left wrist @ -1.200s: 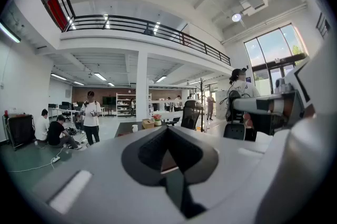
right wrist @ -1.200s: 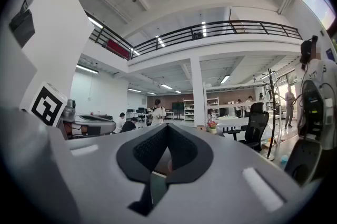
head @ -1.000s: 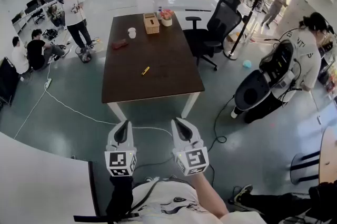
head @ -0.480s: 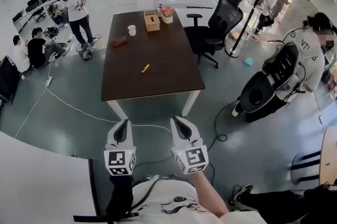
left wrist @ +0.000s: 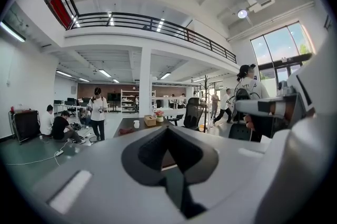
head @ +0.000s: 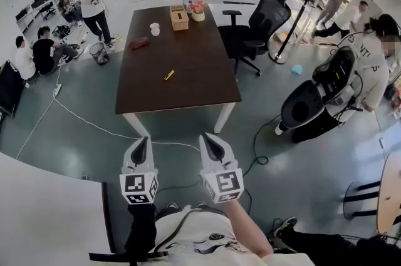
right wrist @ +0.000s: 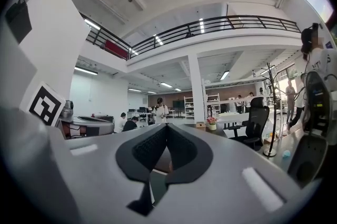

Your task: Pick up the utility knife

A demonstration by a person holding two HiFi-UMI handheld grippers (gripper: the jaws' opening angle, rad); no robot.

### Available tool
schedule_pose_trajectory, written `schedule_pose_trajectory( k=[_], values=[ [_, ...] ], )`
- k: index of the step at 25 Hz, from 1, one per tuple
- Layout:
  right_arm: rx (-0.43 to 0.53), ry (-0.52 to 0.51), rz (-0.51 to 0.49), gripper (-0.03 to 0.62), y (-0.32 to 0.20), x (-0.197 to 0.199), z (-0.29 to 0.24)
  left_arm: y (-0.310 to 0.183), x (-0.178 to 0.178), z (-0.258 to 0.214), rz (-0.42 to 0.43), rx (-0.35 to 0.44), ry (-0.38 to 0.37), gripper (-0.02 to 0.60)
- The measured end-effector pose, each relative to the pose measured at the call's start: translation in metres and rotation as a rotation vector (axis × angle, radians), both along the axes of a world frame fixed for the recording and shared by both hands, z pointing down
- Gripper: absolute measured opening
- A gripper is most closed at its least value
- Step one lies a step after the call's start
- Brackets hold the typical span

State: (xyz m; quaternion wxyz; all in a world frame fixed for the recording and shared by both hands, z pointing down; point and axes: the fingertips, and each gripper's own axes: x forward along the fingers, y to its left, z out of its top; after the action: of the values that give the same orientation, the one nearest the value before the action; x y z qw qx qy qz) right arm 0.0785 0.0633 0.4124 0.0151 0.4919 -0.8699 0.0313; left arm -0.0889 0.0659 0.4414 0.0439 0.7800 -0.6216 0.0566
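Table and everything on it sit slightly higher and further left in the head view than half a second ago (the head moved, not the objects); both grippers hover low over the floor, well short of the table.

Far left: two people by the wall, and a white cable running across the floor toward the table's near left leg.

Left gripper: jaws pressed together with nothing between them, tips meeting in its own view.

On the tabletop, a red object lies near the left edge with a white cup just behind it. The utility knife (yellow, small) lies flat around the middle, a bit left of centre, untouched and well apart from both grippers. A tissue box and a flower pot stand at the far edge.

Right gripper: jaws also closed on nothing.

Black office chair stands beside the right edge. Far right, a person in white stands behind a black-and-white machine.
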Motion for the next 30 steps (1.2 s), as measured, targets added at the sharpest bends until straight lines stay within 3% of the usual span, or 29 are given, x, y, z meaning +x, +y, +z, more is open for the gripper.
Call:
schedule_pose_trajectory(
  k=[8, 13, 25, 30],
  values=[
    [-0.053, -0.003, -0.017, -0.002, 0.007, 0.019, 0.018, 0.011, 0.018, 0.022, -0.015, -0.054, 0.001, -0.002],
    [-0.089, -0.012, -0.02, -0.002, -0.002, 0.011, 0.026, -0.002, 0.012, 0.027, -0.011, -0.078, -0.002, -0.002],
    [-0.063, 0.007, 0.044, 0.0, -0.106, -0.027, 0.017, -0.117, -0.028, 0.027, 0.048, -0.073, 0.029, -0.002],
    [-0.075, 0.024, 0.067, 0.002, -0.145, -0.044, 0.018, -0.157, -0.049, 0.037, 0.062, -0.108, 0.046, -0.002]
  ],
)
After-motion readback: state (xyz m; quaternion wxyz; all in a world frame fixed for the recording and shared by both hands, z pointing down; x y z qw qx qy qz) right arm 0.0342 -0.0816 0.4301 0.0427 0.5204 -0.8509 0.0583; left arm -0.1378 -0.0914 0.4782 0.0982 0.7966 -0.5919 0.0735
